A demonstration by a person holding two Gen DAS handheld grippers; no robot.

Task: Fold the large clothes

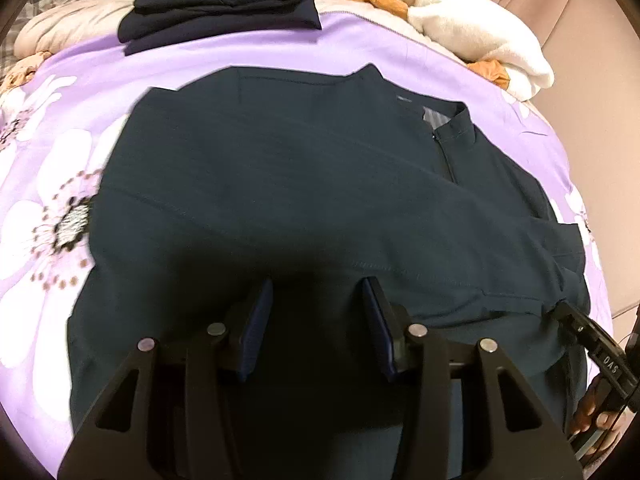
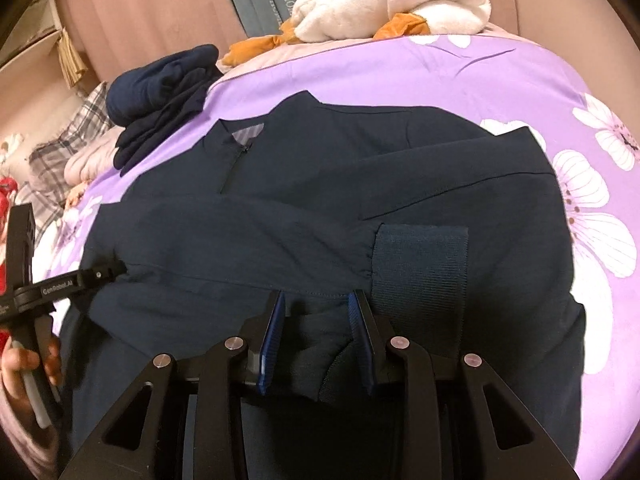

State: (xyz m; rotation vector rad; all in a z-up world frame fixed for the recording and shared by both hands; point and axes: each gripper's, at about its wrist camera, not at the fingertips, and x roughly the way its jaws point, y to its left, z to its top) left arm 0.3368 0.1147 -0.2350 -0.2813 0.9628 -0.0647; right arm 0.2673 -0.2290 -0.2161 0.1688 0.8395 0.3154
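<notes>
Lying flat across the middle of the purple cover [image 1: 60,100], collar [image 2: 232,140] toward the far side, both sleeves already crossed over the chest – the jacket [image 1: 280,168], with one ribbed cuff [image 2: 420,264] resting just beyond the right gripper [image 2: 316,296]. Working, by the look of it, on the lengthwise fold: taking the near hem so as to bring it up over the sleeves. Pinching a thick bunch of near-edge fabric between the right pads, jaws part closed on it. Biting, it seems, on the jacket's near left edge with the left gripper [image 1: 317,284]. The cloth is puckering at its tip in the right view, though between its own fingers there is only dark fabric, so judging that grip with less certainty. Sitting at the far edge of the cover, a stack [image 1: 224,4] of folded dark clothes, and a white plush [image 1: 472,28] to the far right of it. Calling next for lifting both corners together and level, carrying them far toward the collar without dragging the crossed sleeves askew, then laying the hem down square – probably needing even tension between the two hands.
</notes>
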